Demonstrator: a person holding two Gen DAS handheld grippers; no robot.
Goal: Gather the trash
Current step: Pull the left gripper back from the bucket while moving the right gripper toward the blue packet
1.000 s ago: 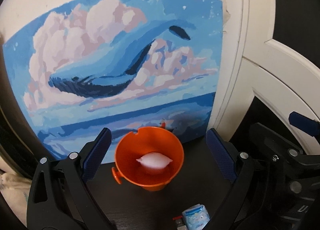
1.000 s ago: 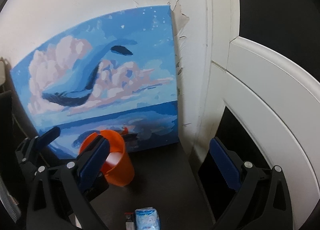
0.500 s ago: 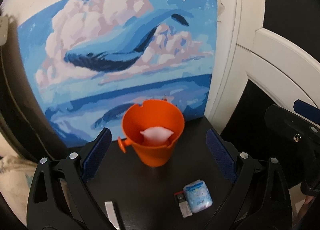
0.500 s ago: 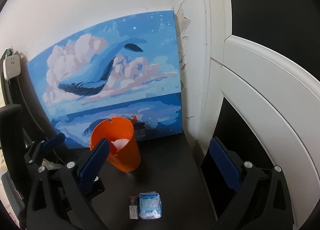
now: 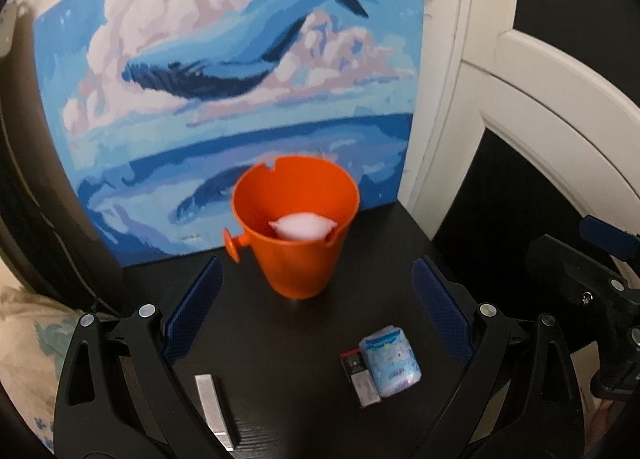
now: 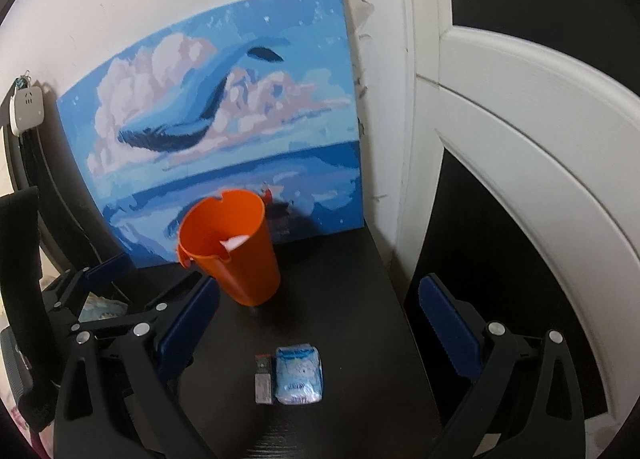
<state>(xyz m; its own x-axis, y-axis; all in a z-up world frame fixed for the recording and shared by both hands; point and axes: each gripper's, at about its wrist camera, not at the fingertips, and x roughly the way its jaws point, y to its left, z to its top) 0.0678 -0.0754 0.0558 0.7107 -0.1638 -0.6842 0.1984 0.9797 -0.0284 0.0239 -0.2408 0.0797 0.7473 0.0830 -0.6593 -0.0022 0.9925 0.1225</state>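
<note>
From the left wrist, the left gripper (image 5: 316,299) stood released, its blue pads wide apart with nothing between them, above a dark table (image 5: 280,339). An orange bucket (image 5: 296,235) stood upright near the table's back edge, just in front of a whale painting (image 5: 240,79) that leaned on the wall. A white crumpled wad (image 5: 303,227) lay inside the bucket. Toward the table's right edge lay a pale blue packet (image 5: 390,359), with a small dark-and-grey item (image 5: 360,377) touching its left side. A white strip (image 5: 210,403) lay near the front edge.

From the right wrist, the right gripper (image 6: 320,313) was likewise released and empty. The bucket (image 6: 236,255) stood left of its centre line, the wad (image 6: 236,241) partly showing over the rim. The packet (image 6: 299,374) and the small item (image 6: 264,379) lay side by side between the pads, toward the front edge. The left gripper (image 6: 120,279) showed at the table's left edge.
</note>
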